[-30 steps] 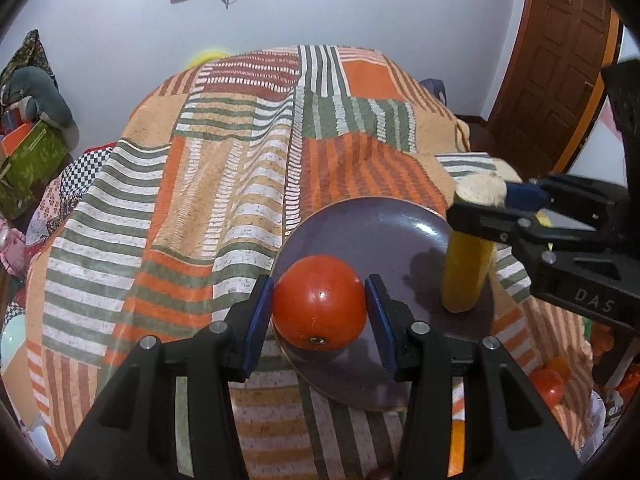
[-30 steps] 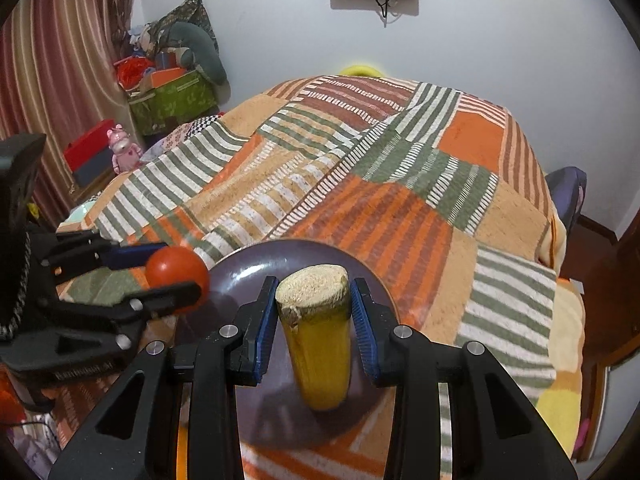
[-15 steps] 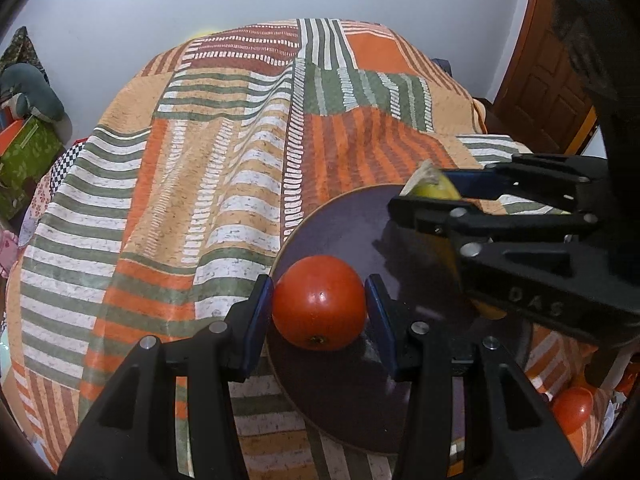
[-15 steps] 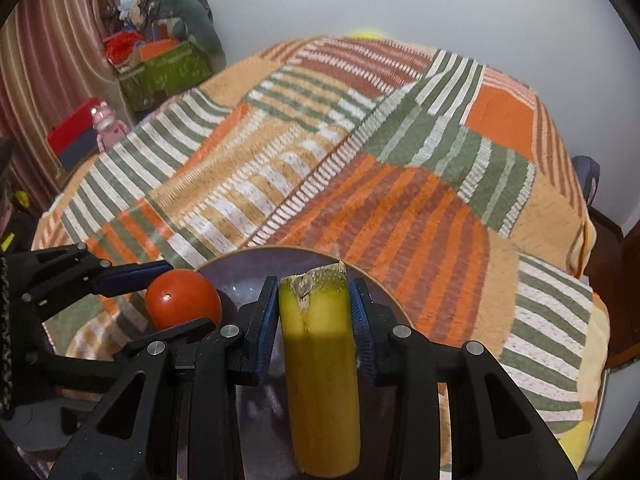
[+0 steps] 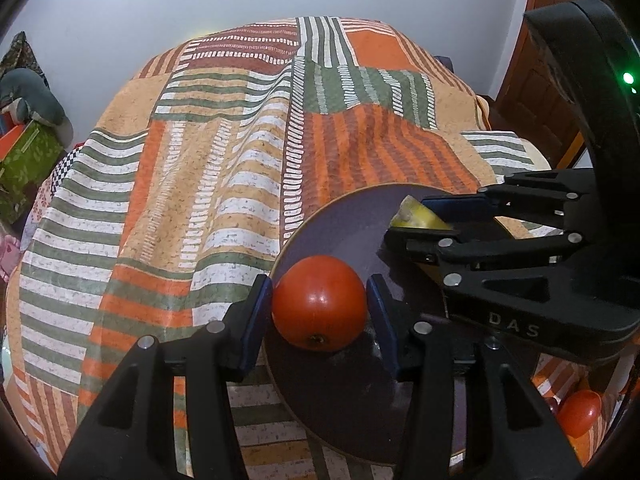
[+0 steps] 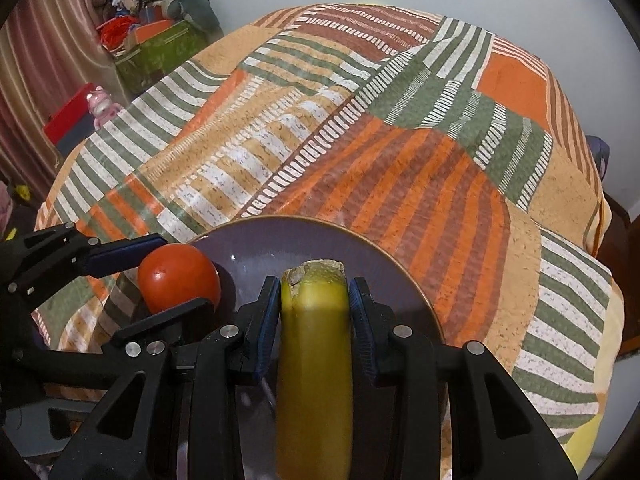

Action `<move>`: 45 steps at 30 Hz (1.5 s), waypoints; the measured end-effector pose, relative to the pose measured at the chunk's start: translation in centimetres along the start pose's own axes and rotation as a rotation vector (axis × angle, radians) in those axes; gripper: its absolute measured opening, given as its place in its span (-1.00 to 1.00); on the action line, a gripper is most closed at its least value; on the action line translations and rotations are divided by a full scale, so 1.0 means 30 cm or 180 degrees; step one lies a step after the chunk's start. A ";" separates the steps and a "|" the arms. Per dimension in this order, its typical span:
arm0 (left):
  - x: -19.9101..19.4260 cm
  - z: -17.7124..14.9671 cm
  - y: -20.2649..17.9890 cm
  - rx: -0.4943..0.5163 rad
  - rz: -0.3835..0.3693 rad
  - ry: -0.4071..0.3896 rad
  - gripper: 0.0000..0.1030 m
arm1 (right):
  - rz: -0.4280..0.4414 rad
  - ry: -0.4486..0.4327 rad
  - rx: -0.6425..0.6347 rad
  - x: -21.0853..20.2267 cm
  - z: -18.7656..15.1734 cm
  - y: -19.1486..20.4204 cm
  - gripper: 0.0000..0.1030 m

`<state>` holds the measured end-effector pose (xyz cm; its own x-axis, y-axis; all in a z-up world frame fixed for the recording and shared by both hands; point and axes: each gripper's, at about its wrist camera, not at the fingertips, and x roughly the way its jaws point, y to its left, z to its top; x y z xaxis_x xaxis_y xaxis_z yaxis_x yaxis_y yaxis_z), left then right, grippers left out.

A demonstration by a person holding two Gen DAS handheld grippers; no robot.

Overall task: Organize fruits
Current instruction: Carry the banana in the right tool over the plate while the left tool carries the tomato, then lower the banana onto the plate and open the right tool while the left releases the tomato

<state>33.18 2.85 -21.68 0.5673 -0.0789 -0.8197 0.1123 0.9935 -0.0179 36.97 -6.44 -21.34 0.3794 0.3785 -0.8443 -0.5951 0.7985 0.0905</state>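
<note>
Fruit is arriving over the round purple ceramic plate (image 5: 344,220), nothing released yet. Left gripper (image 5: 320,312) clamps the round red tomato (image 5: 320,302); right gripper (image 6: 314,312) pinches the yellow banana piece (image 6: 314,360). More red fruit (image 5: 578,412) waits near right.

left gripper (image 5: 320,312) | black frame | blue jaw pads | silver screws

Striped patchwork bedspread (image 5: 224,168); green box (image 6: 160,54) by curtain (image 6: 36,80); wooden door (image 5: 548,80); pink toy (image 6: 102,101).

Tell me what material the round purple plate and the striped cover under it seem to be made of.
Round purple plate: probably glazed ceramic; it shows a small glossy highlight and a bare tan rim. Striped orange-and-green cover: soft woven fabric, matte, with folds and creases.
</note>
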 end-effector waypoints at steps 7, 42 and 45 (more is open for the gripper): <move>-0.077 0.006 0.007 -0.0045 0.0081 -0.0146 0.17 | -0.0127 -0.0287 -0.0051 -0.126 -0.003 0.011 -0.04; -0.532 -0.349 -0.162 0.0079 -0.0072 -0.0295 0.63 | -0.0597 -0.0780 0.0447 -0.585 -0.566 0.045 0.41; -0.502 -0.386 -0.181 0.0054 -0.0099 -0.0164 0.63 | -0.0577 -0.0710 0.0527 -0.579 -0.621 0.049 0.41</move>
<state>14.56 -0.40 -15.86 0.6047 -0.1143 -0.7882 0.1442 0.9890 -0.0328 16.30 -20.57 -16.40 0.6252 0.3017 -0.7198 -0.3874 0.9206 0.0493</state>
